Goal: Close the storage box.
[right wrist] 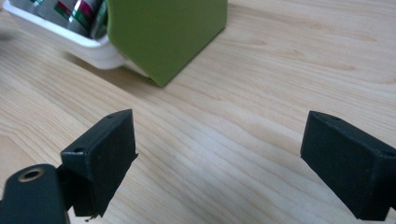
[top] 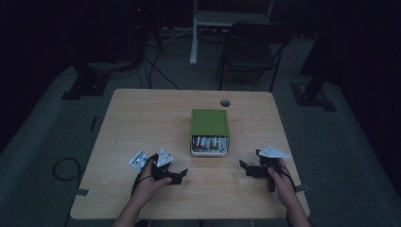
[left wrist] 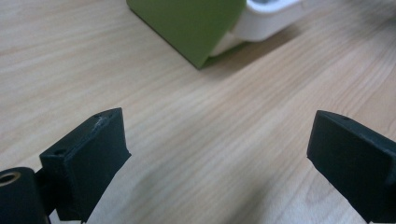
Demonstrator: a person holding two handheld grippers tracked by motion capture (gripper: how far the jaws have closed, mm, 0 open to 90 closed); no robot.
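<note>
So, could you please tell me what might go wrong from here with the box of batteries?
The green lid covers most of the white tray, so a push from either side might slide the whole box rather than open it. The batteries lie loose at the open near end and could roll out if it tips. The left gripper and right gripper both sit apart from it, jaws open.

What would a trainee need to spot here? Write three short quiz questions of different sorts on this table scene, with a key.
1. True or false: the left gripper is shut on a battery.
2. Which colour is the lid of the box? A red, B green, C blue.
3. Fill in: the batteries lie in the white ____ under that lid.

Key
1. False: both the left gripper and the right gripper rest open on the table, holding nothing.
2. B, green.
3. Tray: its open end faces the person.
</note>
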